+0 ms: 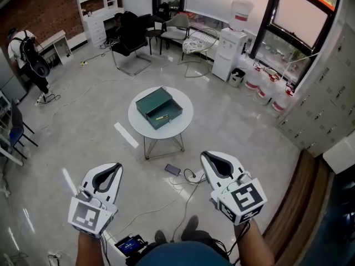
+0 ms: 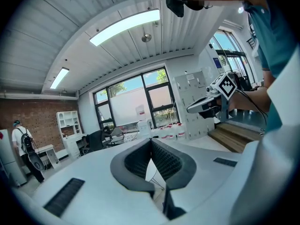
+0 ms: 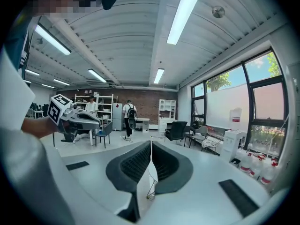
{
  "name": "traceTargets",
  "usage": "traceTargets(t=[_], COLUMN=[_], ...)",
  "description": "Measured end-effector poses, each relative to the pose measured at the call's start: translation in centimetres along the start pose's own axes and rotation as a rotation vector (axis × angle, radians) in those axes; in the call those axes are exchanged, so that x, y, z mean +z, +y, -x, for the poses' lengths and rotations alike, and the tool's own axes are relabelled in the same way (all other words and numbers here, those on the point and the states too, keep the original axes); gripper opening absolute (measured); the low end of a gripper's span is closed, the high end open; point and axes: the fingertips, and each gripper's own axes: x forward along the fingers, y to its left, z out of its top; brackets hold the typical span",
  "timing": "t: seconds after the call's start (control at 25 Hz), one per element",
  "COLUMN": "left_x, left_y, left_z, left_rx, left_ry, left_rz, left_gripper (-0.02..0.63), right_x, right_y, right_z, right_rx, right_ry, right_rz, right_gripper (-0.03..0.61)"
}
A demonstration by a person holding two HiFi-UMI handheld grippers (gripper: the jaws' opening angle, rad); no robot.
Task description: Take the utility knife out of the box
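The knife [image 1: 162,117], a small yellowish sliver, lies flat inside the open half of the green box [image 1: 151,101], whose lid is folded back toward the far left. The box sits near the middle of a round white table [image 1: 183,110] on thin wire legs, well apart from both tools. The left gripper [image 1: 117,165] and the right gripper [image 1: 206,155] hang low in the head view, pointing toward the table. Each gripper view shows the ribbed pads pressed together with nothing between them, so both are clenched and empty. The task looks not yet begun, as the reach to the table is still to come. On the floor between the person and the table lie a phone [image 1: 172,169] and loose cables [image 1: 188,178], which a step forward could tread on or snag. Jaws that are not parted before they get to the box would only push the knife about inside it, or shove the box across the smooth top. The knife is thin and lies flat on the box floor, so a pinch could skid off it or catch the box wall. A hard press could also rock the light table.
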Motion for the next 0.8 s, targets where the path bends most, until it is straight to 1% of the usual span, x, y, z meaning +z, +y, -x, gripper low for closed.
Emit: traceTargets(t=[0.24,0.52,0.68,0.8], left_x=[1.3,2.4,2.3,2.1], left_y=[-1.2,-3.7,-4.9,-4.7], left_z=[-2.9,-6.6,-9.1,-10.9], left_rx=[0.063,0.110,0.099,0.077], left_ry=[0.023,0.052,0.072,0.077], left_rz=[0.008,-0.001,-0.008,-0.007], left_gripper=[0.018,0.018,0.018,0.018], right_x=[0.0,-1.0,-2.2,-2.9], right_y=[-4.2,-8.9,-11.8,-13.0], right_z=[-0.8,-0.9,-0.9,-1.1], right_rx=[0.060,0.124,0.117,0.099], right_ry=[-0.009,-0.017,-0.013,-0.006], right_rz=[-0.006,-0.006,-0.031,-0.040], right_gripper=[0.038,0.038,0.038,0.038])
